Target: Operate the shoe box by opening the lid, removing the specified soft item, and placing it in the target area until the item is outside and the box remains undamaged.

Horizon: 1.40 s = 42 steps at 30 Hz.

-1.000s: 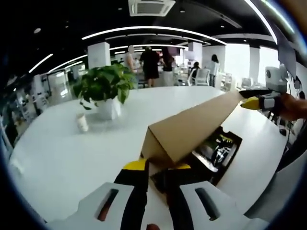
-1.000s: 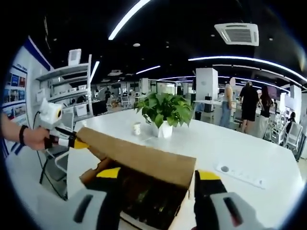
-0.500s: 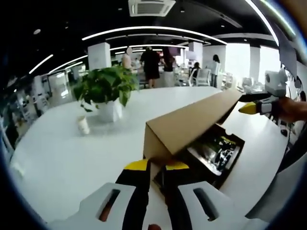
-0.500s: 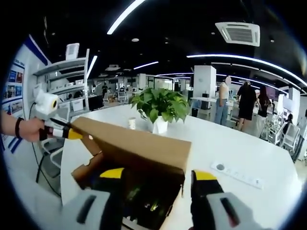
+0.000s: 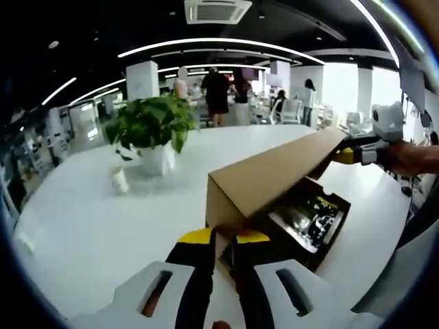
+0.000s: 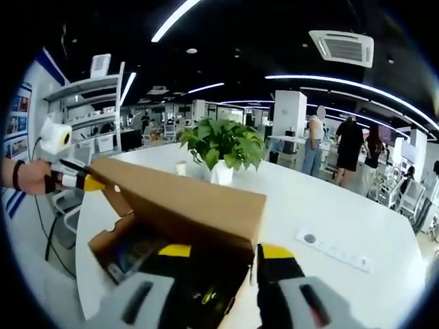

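Brown cardboard runs across the middle of both views: the lid of the shoe box stands lifted, slanting from my left gripper at the bottom centre of the left gripper view up to my right gripper at the right edge. My left gripper's yellow-tipped jaws stand close together with the lid's near corner between them, so it looks clamped on the cardboard. In the right gripper view the lid fills the lower middle; my right gripper has its jaws a little apart, one on each side of the lid's near end, and I cannot tell whether they press it. My left gripper comes in at the left edge there, its tip at the lid's far corner.

Under the raised lid, the box's dark inside shows, with dark contents bearing light and yellow markings; what they are I cannot make out.

The box sits on a white table. Well beyond it, in the upper left of the left gripper view, stand a leafy potted plant in a white pot and a small white cup just beside it. A white strip with a round socket lies on the table at the right of the right gripper view. People stand far back in the office, and shelves line the wall at upper left in the right gripper view.
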{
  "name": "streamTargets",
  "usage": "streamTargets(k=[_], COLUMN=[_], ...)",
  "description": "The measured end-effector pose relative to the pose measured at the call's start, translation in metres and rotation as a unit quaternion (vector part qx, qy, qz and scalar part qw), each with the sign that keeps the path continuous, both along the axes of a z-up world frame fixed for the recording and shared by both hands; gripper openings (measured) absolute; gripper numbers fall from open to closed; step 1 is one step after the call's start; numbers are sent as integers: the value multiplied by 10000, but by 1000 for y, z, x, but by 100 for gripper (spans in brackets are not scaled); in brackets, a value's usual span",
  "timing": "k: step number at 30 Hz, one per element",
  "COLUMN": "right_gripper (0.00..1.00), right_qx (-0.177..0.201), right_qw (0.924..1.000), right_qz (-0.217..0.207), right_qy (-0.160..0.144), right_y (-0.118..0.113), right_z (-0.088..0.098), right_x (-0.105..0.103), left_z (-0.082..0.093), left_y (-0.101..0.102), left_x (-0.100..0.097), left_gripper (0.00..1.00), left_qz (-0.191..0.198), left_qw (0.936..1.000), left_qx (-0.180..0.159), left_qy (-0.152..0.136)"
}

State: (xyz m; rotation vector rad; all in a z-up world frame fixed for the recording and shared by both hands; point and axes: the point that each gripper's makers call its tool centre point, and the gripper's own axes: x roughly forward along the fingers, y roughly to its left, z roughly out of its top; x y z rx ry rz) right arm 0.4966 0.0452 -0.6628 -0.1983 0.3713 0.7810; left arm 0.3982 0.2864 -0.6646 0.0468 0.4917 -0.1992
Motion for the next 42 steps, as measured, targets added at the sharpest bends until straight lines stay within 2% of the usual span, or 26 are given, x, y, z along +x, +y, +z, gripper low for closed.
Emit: streamTargets(k=[4, 9, 18, 28, 42], right_gripper=[28, 19, 15, 0, 0], right_qx=[-16, -37, -104, -146, -173], right_qw=[10000, 9999, 9997, 9990, 9987], right_qz=[-47, -148, -180, -359, -406], right_qy=[31, 68, 130, 233, 269], right_y=[-1, -7, -7, -15, -13], right_z=[-3, -7, -16, -24, -27], right_x=[5, 12, 18, 31, 38], left_z=[0, 1, 3, 4, 5], left_y=[0, 0, 2, 5, 9], left_x=[0, 1, 5, 10, 20], left_gripper=[7, 7, 6, 6, 5], left_qz=[5, 13, 32, 53, 94], left_qw=[10000, 10000, 10000, 9999, 9999], left_qx=[-3, -14, -18, -15, 6], left_qy=[-3, -10, -28, -93, -129])
